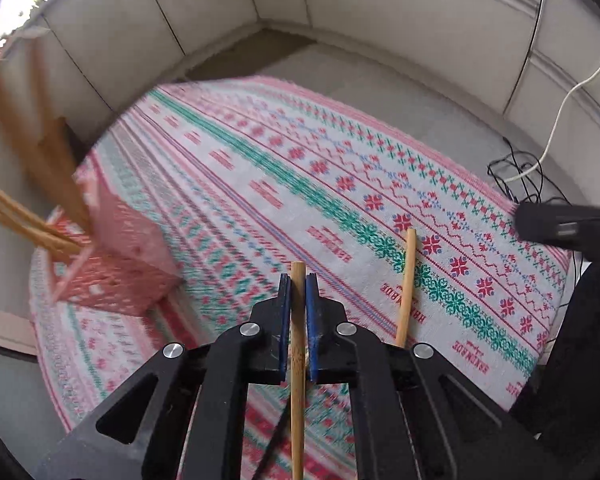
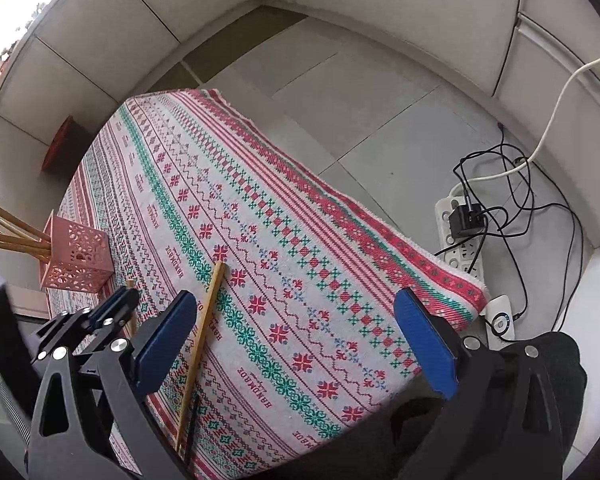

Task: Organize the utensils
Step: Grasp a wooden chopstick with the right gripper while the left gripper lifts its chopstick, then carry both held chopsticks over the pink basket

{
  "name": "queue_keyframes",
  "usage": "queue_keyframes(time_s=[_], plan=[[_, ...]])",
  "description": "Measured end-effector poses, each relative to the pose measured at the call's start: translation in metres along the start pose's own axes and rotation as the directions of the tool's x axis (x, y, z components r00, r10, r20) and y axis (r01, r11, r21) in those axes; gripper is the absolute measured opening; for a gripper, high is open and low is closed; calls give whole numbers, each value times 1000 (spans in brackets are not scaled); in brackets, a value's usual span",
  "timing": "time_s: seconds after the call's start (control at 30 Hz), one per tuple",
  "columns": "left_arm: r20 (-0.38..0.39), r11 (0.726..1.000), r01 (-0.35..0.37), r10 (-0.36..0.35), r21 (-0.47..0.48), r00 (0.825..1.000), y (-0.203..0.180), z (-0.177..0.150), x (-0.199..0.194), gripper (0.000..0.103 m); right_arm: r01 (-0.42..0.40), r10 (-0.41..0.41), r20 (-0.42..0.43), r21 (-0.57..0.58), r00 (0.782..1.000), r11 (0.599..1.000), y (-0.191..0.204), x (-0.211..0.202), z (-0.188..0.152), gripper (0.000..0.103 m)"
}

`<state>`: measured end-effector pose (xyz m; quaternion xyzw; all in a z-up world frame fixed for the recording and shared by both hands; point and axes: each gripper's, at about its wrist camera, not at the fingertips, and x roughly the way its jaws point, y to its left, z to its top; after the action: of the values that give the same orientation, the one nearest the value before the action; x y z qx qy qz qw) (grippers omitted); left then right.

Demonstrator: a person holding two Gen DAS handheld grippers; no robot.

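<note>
The left gripper [image 1: 298,280] clenches one chopstick [image 1: 298,360] lengthwise along its fingers, pink holder [image 1: 116,264] ahead-left; a second chopstick [image 2: 202,340] lies on the bench [image 2: 320,280] beside the released right gripper [image 2: 296,340].

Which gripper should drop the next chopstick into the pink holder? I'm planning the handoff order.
Left. The left gripper is already shut on a chopstick, with the pink holder to its left. The right gripper is open and holds nothing; the loose chopstick lies on the tablecloth.
</note>
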<state>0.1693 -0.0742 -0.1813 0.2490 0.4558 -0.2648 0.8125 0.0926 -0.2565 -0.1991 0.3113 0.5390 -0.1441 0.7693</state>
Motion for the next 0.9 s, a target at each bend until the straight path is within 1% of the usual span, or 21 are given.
queue_keyframes(time_s=[0.1,0.13,0.17,0.2,0.27,0.33,0.37,0.4,0.43,0.47,0.53,0.6,0.67,0.73,0.83,0.9], plan=[[87,999,-33,34,-21,996,11,-9,-39,6,37,-38,-40,-45,998,998,24,18,1,95],[123,999,-42,46,-35,991,17,-13,-56,6,56,-59,-39,-66,997,996,34,23,1,92],[148,998,-54,60,-44,987,19,-15,-67,6,71,-75,-44,-82,996,994,41,28,-1,86],[175,996,-68,77,-53,982,23,-19,-80,6,79,-85,-59,-95,995,992,47,34,-2,84],[231,993,-89,104,-74,967,29,-25,-105,6,84,-96,-120,-108,988,991,60,51,-6,71],[274,989,-108,131,-98,953,36,-30,-124,6,91,-106,-176,-93,979,991,66,68,-10,60],[291,988,-112,140,-109,946,39,-32,-131,6,106,-117,-129,-96,985,990,70,66,-11,55],[304,986,-114,145,-118,942,41,-35,-137,6,92,-105,-129,-105,986,990,75,69,-13,45],[318,984,-116,153,-132,936,46,-38,-145,6,101,-112,-106,-103,988,989,78,68,-14,36],[326,983,-117,159,-144,932,50,-40,-149,6,67,-78,-115,-90,990,994,78,70,-14,13],[341,978,-118,172,-175,924,59,-43,-156,6,32,-37,-109,-50,993,998,78,71,-13,11],[347,973,-118,183,-200,920,67,-45,-162,6,-57,56,-113,3,992,998,74,72,-12,10],[352,965,-120,198,-231,915,76,-47,-166,6,-101,103,-97,19,990,995,75,66,-13,9],[359,958,-116,208,-261,910,84,-49,-171,6,-161,162,-70,21,984,987,78,55,-15,8],[372,948,-105,218,-301,902,96,-51,-177,6,-213,213,-22,3,977,977,85,32,-17,8],[381,944,-96,219,-316,898,100,-52,-180,6,-240,241,13,-37,971,970,91,11,-20,8]])
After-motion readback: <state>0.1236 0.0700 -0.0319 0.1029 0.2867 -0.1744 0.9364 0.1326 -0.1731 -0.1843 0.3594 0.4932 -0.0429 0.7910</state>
